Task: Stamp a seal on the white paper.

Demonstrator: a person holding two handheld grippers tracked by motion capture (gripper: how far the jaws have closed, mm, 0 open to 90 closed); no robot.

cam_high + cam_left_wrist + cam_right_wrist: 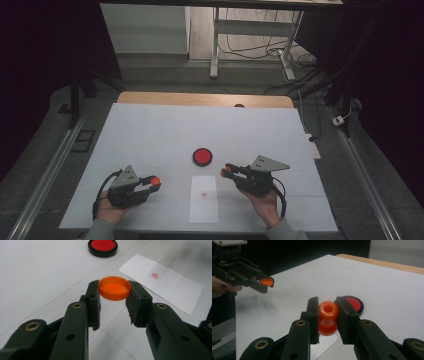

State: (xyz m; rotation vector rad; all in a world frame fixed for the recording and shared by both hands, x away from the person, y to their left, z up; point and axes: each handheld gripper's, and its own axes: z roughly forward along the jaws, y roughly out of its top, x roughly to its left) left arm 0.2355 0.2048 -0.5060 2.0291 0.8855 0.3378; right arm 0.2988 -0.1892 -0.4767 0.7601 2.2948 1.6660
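My left gripper (155, 181) (115, 286) is shut on a flat orange cap (114, 288), held level just above the white table at the near left. My right gripper (226, 171) (327, 302) is shut on an orange spool-shaped stamp body (328, 318), with its hollow end facing the camera. The two grippers point toward each other across a white paper slip (204, 199). A small round red print (155, 275) marks the slip. In the right gripper view, the left gripper (267, 282) and its cap (266, 281) show at the upper left.
A round red ink pad in a black case (202, 156) (102, 246) (353, 303) lies on the white table top (150, 130) just beyond the slip. A wooden edge (200, 98) runs along the far side. Desk legs and cables stand on the floor behind.
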